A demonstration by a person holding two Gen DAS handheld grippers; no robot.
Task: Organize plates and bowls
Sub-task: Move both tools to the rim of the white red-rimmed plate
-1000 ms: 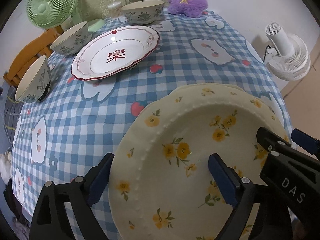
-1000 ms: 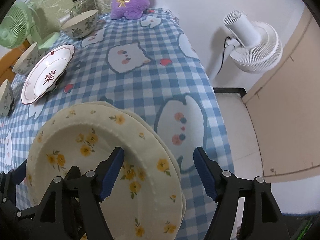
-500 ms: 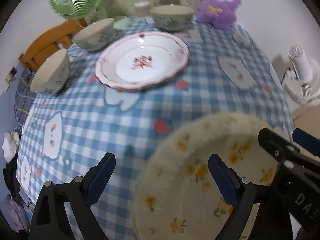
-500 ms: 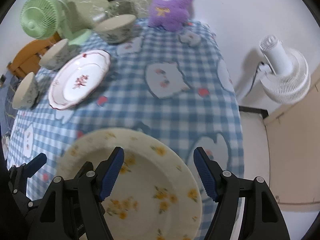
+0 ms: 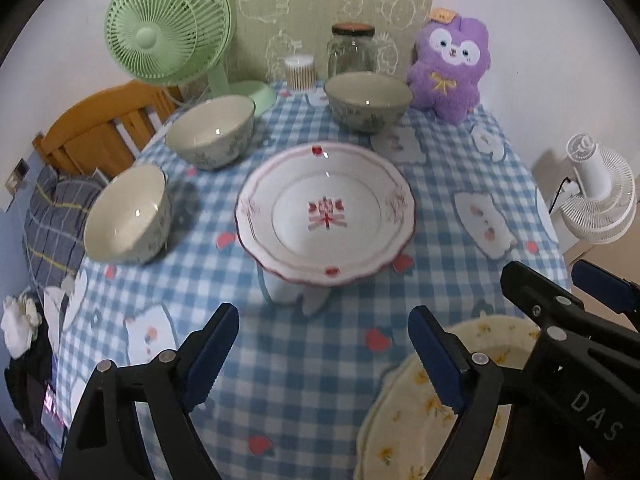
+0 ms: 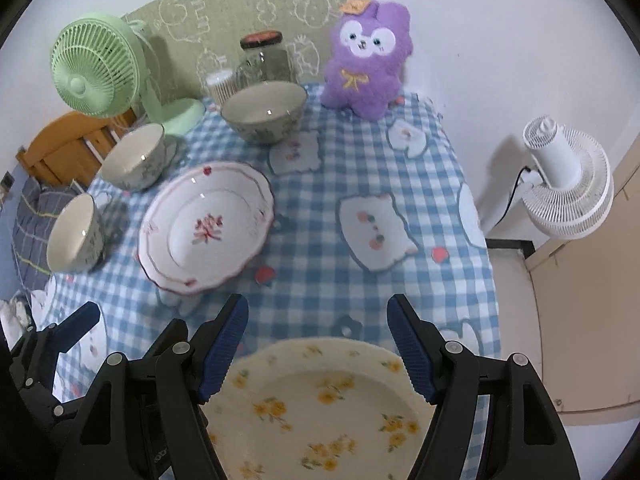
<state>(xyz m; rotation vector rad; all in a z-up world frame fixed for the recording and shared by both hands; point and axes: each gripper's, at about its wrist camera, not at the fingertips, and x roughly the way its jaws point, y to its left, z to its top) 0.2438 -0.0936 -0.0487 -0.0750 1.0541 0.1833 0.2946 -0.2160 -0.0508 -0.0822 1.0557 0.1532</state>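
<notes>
Both our grippers have lifted back off the yellow-flowered plates (image 6: 320,400), stacked at the near table edge; the left gripper (image 5: 324,354) is closing on nothing, the right gripper (image 6: 318,346) spread empty, freeing us for the red-rimmed plate (image 5: 326,216).

The left gripper (image 5: 324,354), black-framed with blue ribbed pads, tilts steeply down just left of the cream yellow-flowered plate (image 6: 320,404), its jaws closing with nothing between them. The matching right gripper (image 6: 318,350) hangs above that plate, jaws apart, gripping nothing.
</notes>
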